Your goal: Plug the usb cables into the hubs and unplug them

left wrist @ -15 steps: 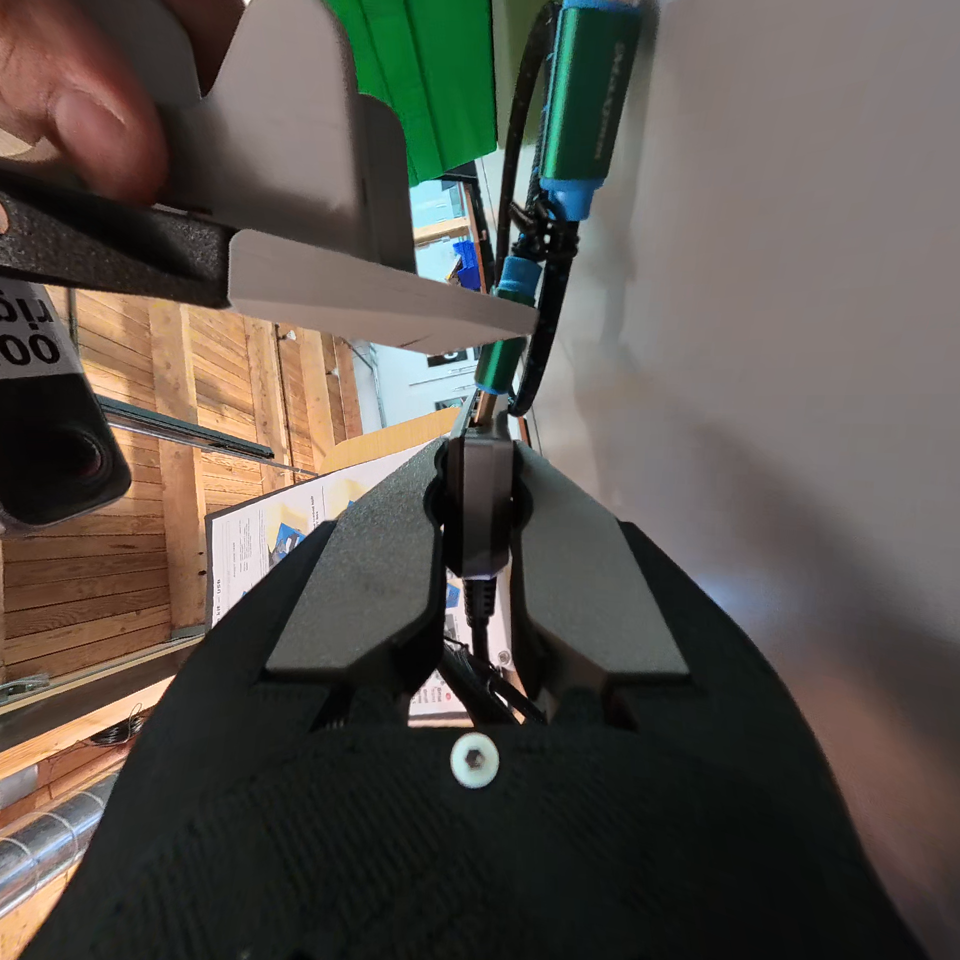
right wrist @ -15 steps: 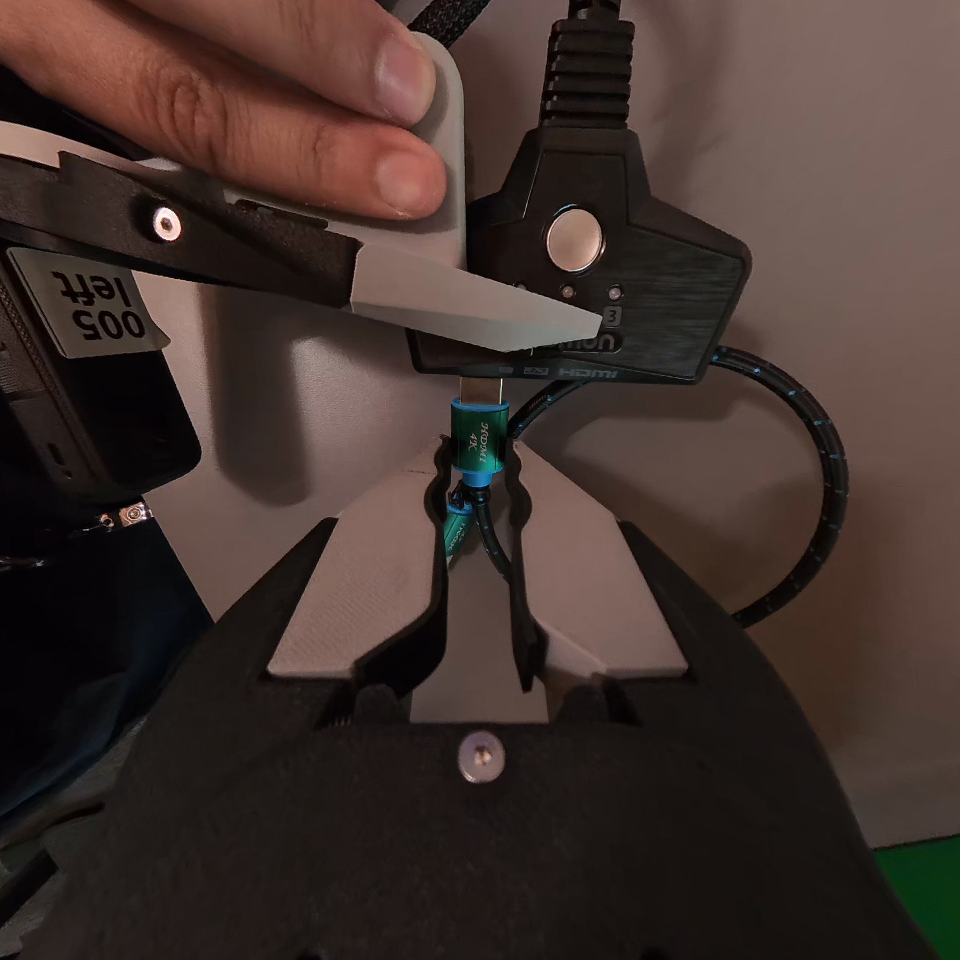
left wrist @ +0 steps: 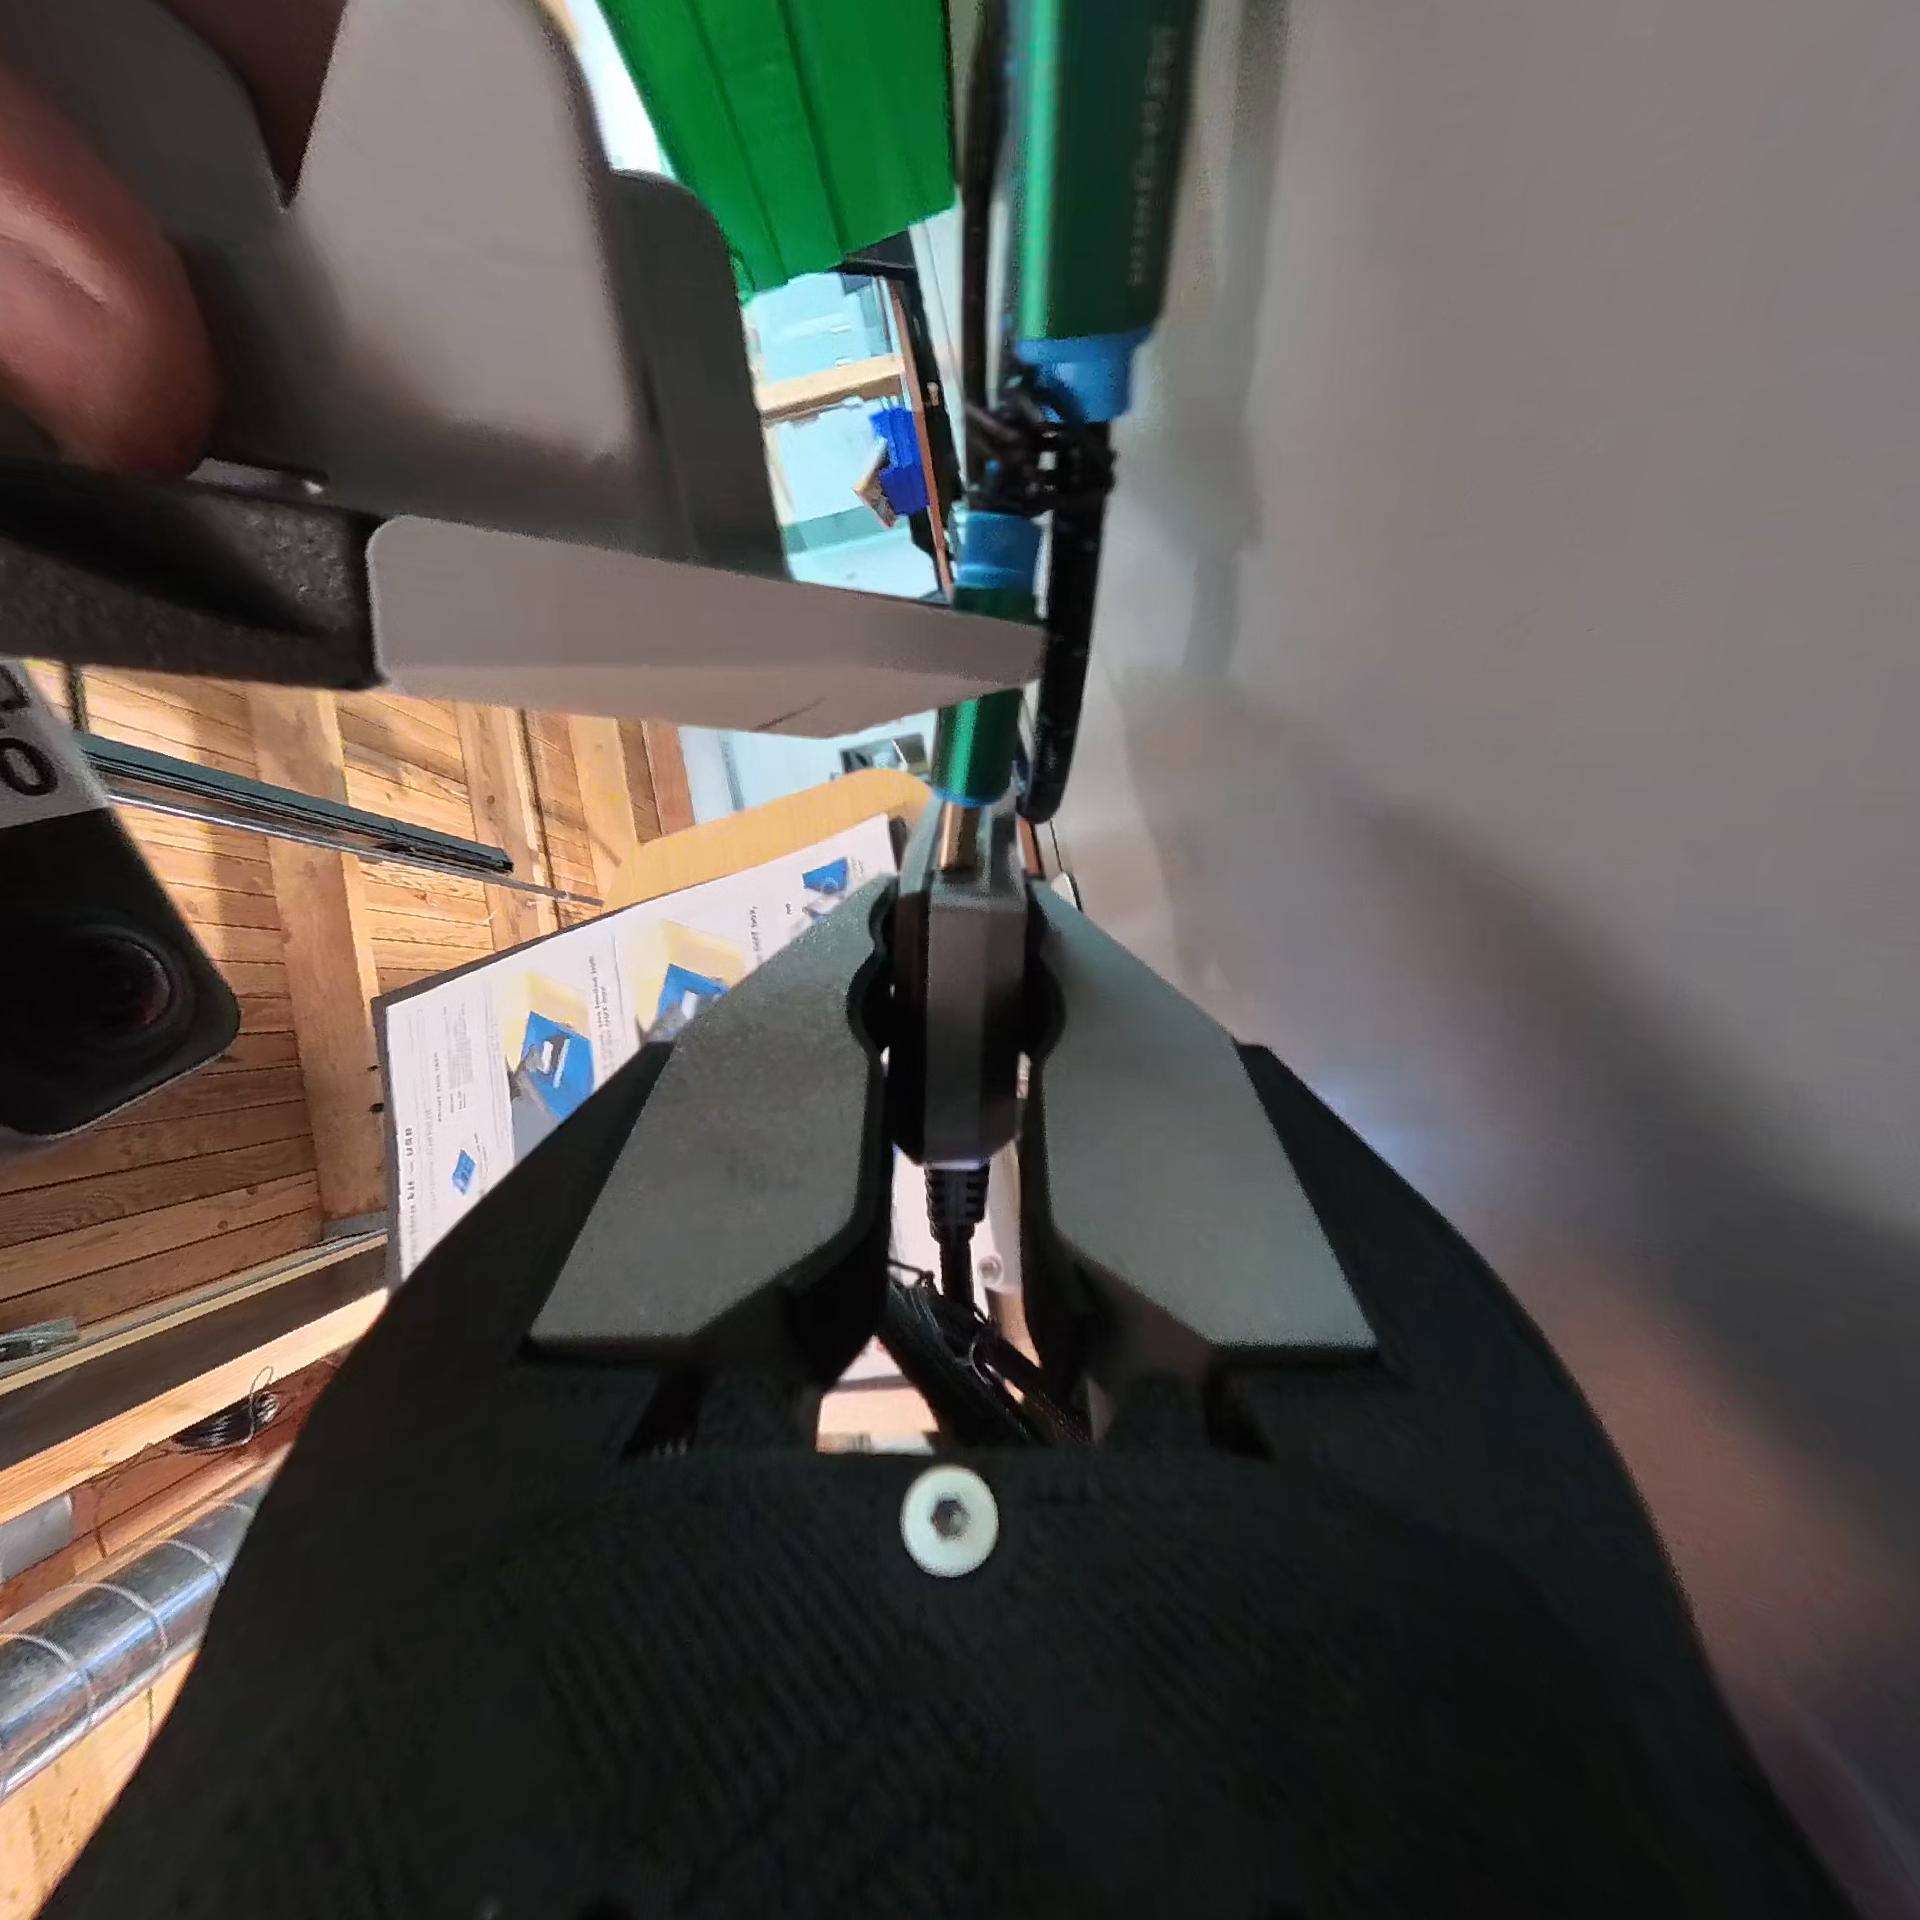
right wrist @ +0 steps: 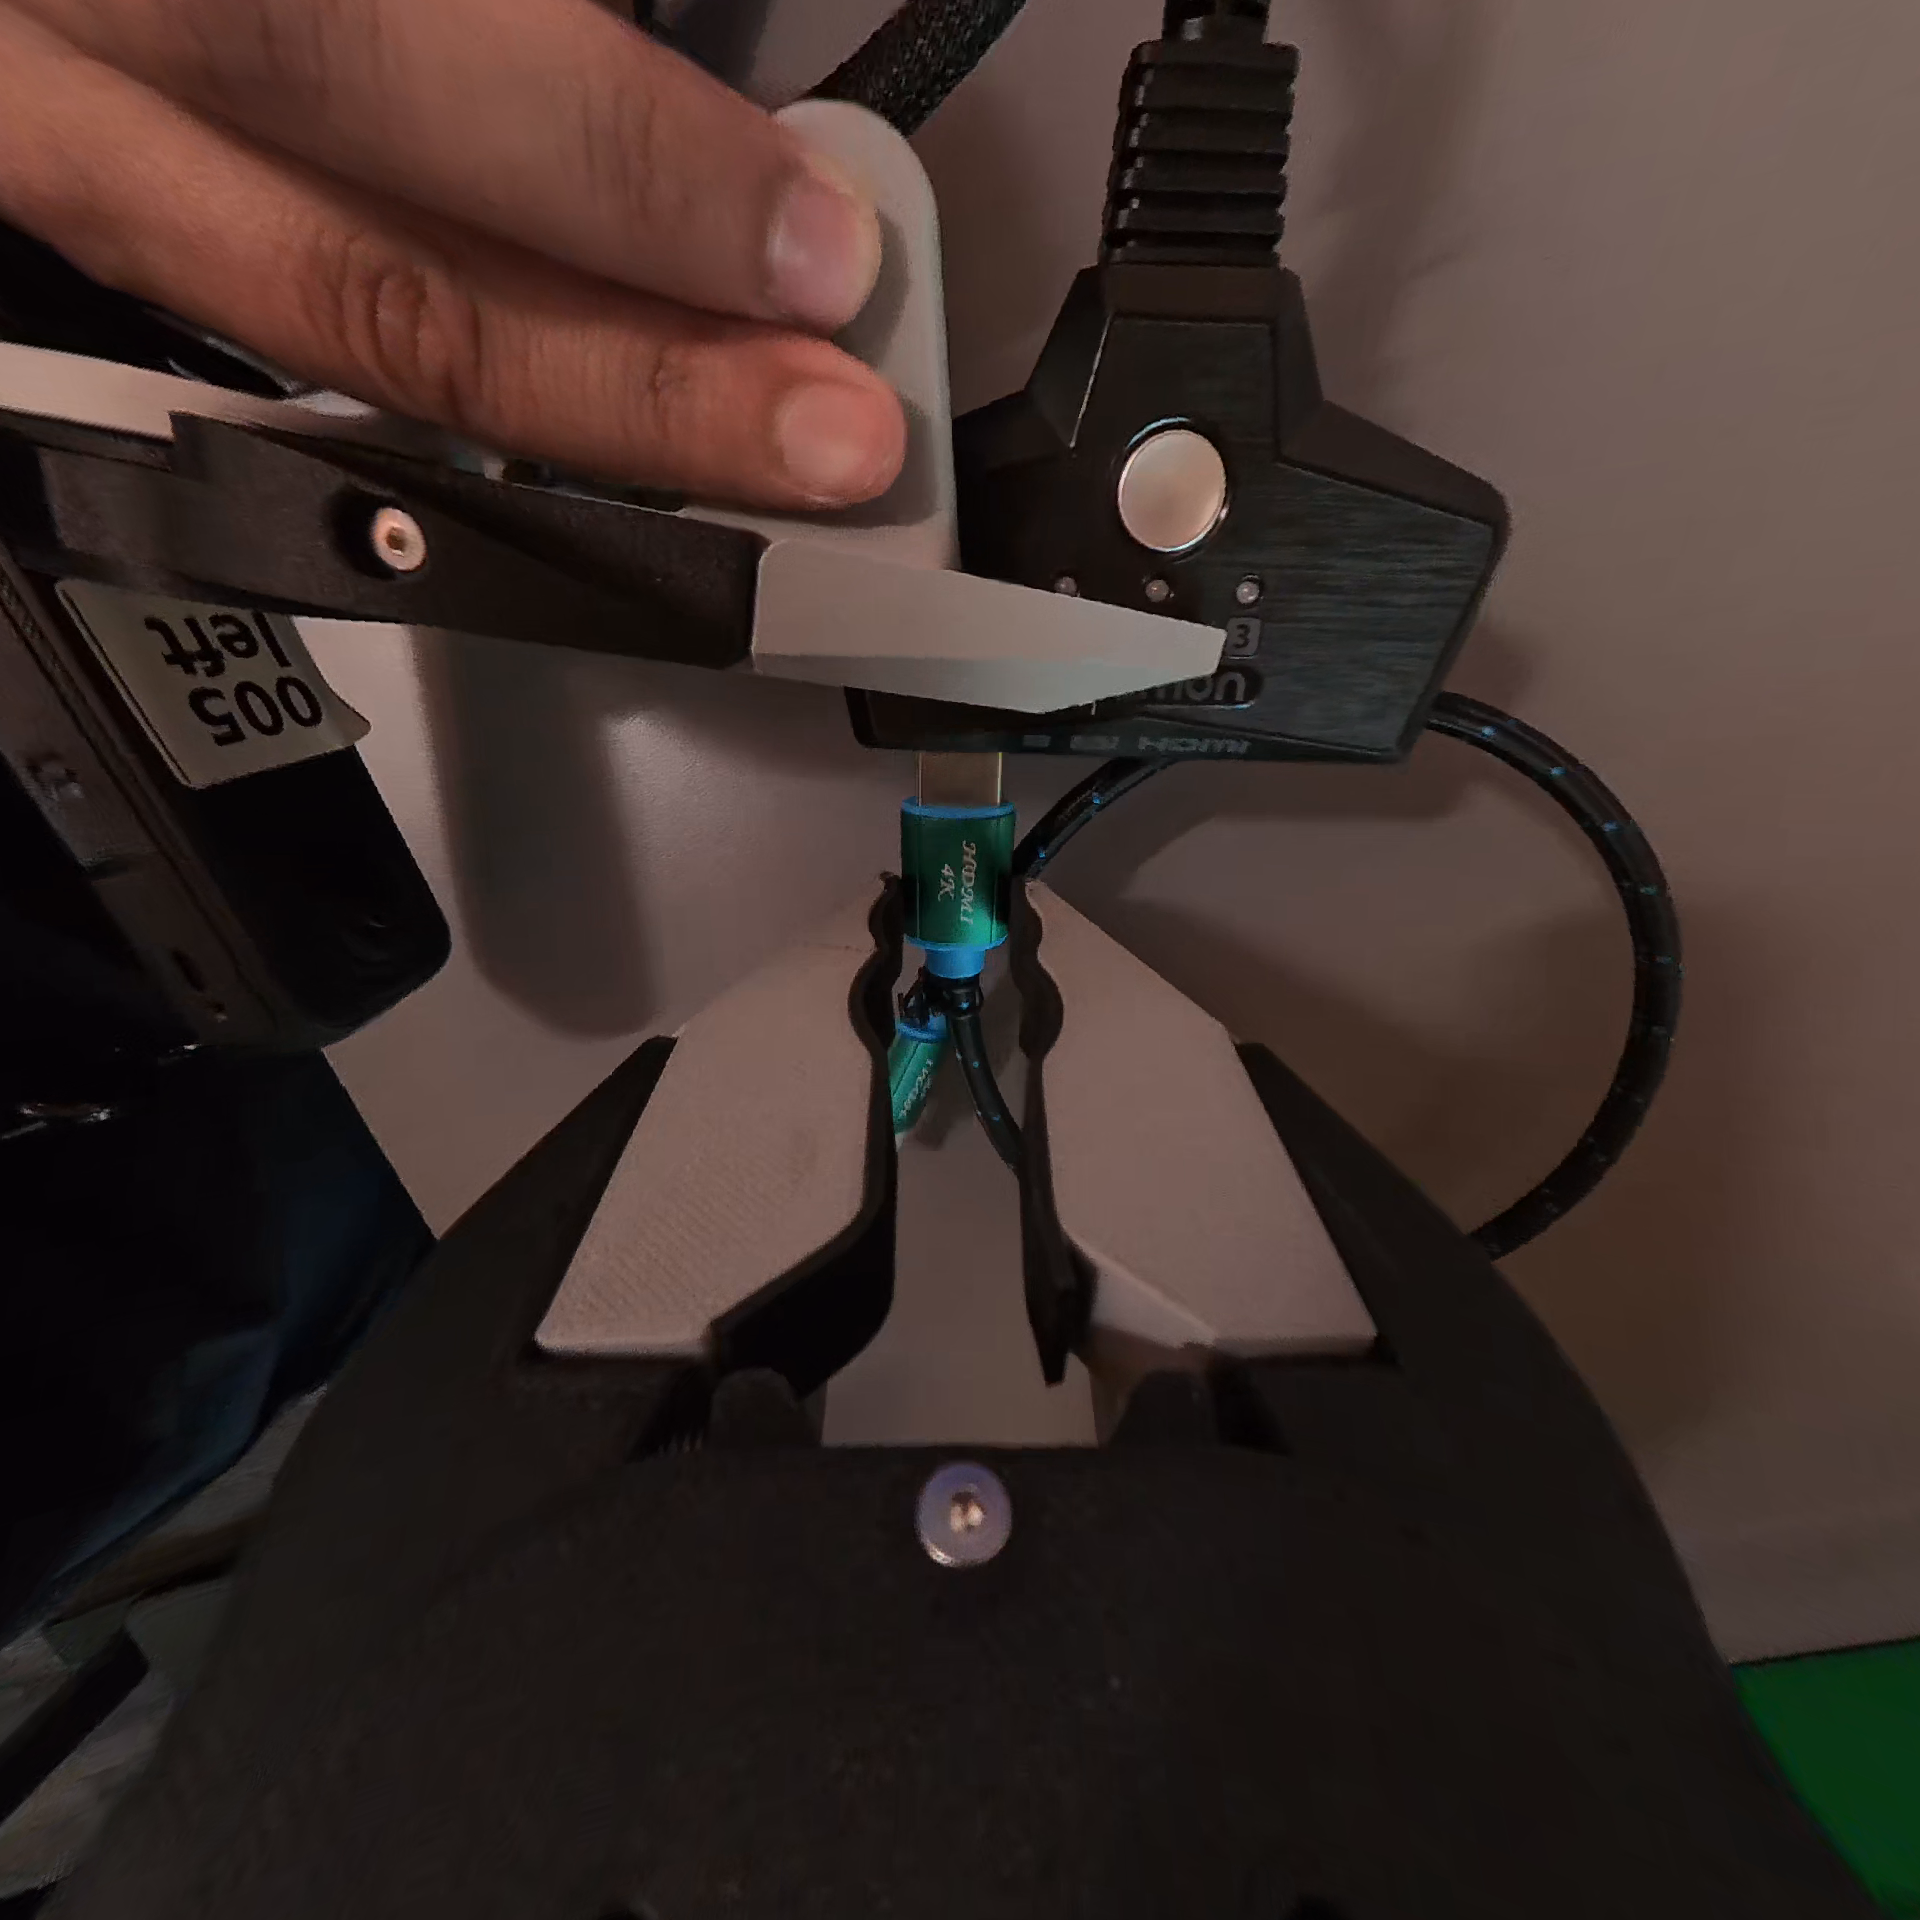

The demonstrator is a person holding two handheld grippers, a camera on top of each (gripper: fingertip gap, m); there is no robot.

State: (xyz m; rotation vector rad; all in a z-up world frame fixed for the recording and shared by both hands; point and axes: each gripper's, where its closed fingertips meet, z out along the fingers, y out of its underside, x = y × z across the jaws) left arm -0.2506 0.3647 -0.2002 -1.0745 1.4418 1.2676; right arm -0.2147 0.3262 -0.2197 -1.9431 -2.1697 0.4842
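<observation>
Left tongs clamping black switch box (edge-on), right tongs pinching green plug.

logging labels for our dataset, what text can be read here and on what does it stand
I do not copy writing out; it stands on these:
white sticker, left in the right wrist view: legible.
black switch box, clamped by the left gripper: pale print along its lower edge.
green plug, in the right gripper: pale script.
printed sheet: too blurred.
</observation>
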